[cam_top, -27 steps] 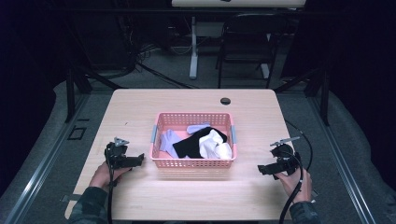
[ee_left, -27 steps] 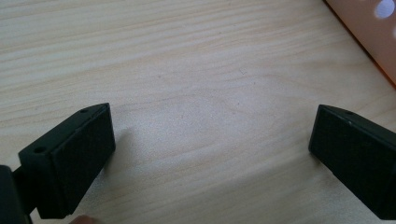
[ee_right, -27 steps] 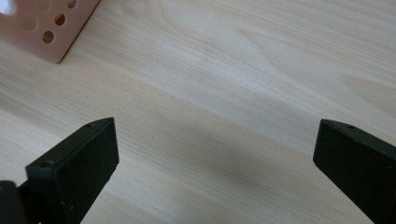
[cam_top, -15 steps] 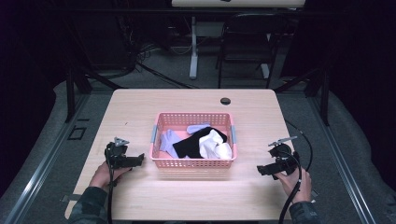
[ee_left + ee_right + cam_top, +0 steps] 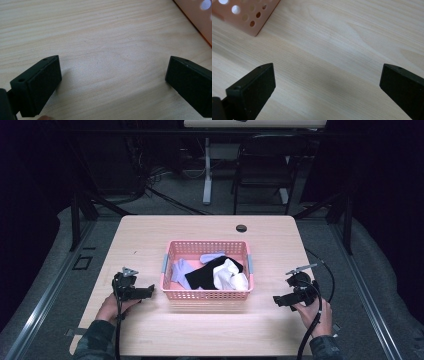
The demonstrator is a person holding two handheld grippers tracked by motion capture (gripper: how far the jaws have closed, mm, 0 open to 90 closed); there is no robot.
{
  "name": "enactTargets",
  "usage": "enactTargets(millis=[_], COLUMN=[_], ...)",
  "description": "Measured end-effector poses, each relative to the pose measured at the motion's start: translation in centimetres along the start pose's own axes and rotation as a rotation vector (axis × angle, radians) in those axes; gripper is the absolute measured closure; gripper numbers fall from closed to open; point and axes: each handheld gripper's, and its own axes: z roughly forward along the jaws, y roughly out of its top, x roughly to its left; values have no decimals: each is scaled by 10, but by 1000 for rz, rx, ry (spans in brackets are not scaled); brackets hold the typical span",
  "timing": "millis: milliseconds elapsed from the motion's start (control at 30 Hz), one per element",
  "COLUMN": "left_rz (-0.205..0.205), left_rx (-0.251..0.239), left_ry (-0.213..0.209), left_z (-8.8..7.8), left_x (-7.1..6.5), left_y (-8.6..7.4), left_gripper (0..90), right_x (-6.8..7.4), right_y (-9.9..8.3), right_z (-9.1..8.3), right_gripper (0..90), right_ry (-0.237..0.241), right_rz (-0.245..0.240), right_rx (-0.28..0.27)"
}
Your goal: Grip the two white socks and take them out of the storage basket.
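A pink perforated basket stands in the middle of the light wooden table. Inside it lie a lavender cloth, a black cloth and a white cloth. My left gripper rests low over the table left of the basket, held by a hand, its jaws wide open over bare wood. My right gripper sits to the basket's right, also held by a hand, jaws wide open over bare wood. A corner of the basket shows at the upper left of the right gripper view.
A small black round disc lies near the table's far edge. Beyond the table stand a chair and a desk leg on a grey floor with cables. The basket's edge shows at the upper right of the left gripper view.
The right gripper has shifted slightly towards the near edge of the table. The left gripper and the basket have stayed put.
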Motion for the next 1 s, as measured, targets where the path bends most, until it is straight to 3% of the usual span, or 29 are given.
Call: enactTargets(millis=[533, 733, 1000], left_rz=[-2, -2, -4], left_rx=[0, -1, -1], left_ry=[0, 0, 1], left_z=[0, 0, 0], left_x=[0, 0, 0], left_y=[0, 0, 0], left_gripper=[2, 2, 2], right_x=[6, 12, 20], right_y=[10, 20, 38], right_z=[-13, -22, -31], right_gripper=[0, 0, 0], right_ry=[30, 72, 89], right_rz=[-13, -10, -36], right_rx=[-27, -28, -41])
